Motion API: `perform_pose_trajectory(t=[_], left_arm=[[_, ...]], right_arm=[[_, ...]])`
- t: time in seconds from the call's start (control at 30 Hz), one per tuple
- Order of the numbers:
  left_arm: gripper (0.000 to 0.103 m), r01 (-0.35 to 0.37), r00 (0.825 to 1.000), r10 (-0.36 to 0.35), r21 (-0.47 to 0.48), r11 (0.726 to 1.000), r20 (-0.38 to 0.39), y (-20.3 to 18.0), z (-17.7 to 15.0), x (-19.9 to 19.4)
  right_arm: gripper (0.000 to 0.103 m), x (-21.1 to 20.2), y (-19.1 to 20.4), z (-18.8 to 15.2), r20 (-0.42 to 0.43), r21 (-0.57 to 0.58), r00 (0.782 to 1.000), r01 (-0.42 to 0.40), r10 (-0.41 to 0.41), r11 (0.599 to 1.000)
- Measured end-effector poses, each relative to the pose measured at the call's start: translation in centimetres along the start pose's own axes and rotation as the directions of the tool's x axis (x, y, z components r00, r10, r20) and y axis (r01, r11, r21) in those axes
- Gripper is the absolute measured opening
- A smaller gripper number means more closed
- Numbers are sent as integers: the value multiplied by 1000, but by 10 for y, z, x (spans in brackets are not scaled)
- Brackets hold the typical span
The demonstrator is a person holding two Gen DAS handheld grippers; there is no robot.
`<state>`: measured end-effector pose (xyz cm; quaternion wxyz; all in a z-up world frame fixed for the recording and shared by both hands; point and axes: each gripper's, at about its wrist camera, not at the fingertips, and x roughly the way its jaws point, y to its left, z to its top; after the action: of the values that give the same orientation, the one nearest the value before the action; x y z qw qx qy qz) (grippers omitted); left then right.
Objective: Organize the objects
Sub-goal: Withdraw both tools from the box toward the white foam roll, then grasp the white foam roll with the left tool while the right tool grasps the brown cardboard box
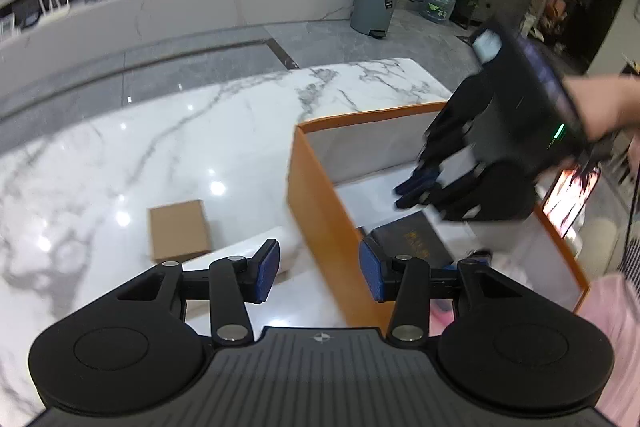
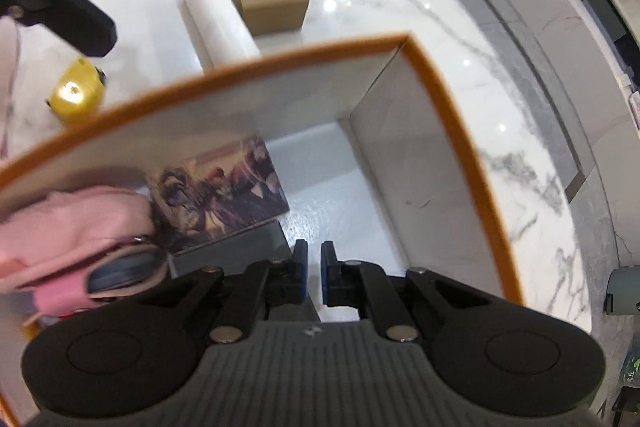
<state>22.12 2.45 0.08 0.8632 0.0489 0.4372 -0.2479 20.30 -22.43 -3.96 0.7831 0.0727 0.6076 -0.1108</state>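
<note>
In the left wrist view, your left claw (image 1: 319, 270) stood half spread with nothing between its pads, above the orange box's (image 1: 320, 211) near wall. A brown carton (image 1: 178, 230) and a white roll (image 1: 248, 255) still lay outside on the table (image 1: 120, 155).

In the right wrist view, your right claw (image 2: 314, 269) was pressed together and empty inside the box, beside a picture box (image 2: 224, 187) and pink pouch (image 2: 76, 223) already packed. A gold object (image 2: 76, 95) still waited outside.

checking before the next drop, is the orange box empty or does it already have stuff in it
Not empty. The orange box already holds a pink item and an illustrated box; part of its white floor stays bare.
</note>
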Motion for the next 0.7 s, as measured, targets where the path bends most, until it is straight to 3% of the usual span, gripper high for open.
perform_pose_trajectory(t=[0.23, 0.47, 0.53, 0.6, 0.7], left_arm=[[52, -39, 999, 39, 118, 992, 5, 3, -19, -30], [53, -98, 995, 98, 204, 974, 7, 6, -34, -39], [56, -104, 994, 104, 247, 963, 12, 7, -38, -38], [57, -98, 995, 98, 287, 953, 13, 11, -42, -34], [58, -94, 995, 97, 340, 936, 7, 17, -47, -25]], right_arm=[[7, -55, 9, 19, 85, -10, 996, 15, -14, 1000], [9, -79, 40, 51, 196, 18, 980, -51, 46, 999], [14, -78, 50, 62, 215, 17, 976, -48, 43, 999], [35, -79, 61, 71, 238, -6, 971, -25, 26, 1000], [35, -75, 75, 84, 233, -62, 972, -1, 15, 998]])
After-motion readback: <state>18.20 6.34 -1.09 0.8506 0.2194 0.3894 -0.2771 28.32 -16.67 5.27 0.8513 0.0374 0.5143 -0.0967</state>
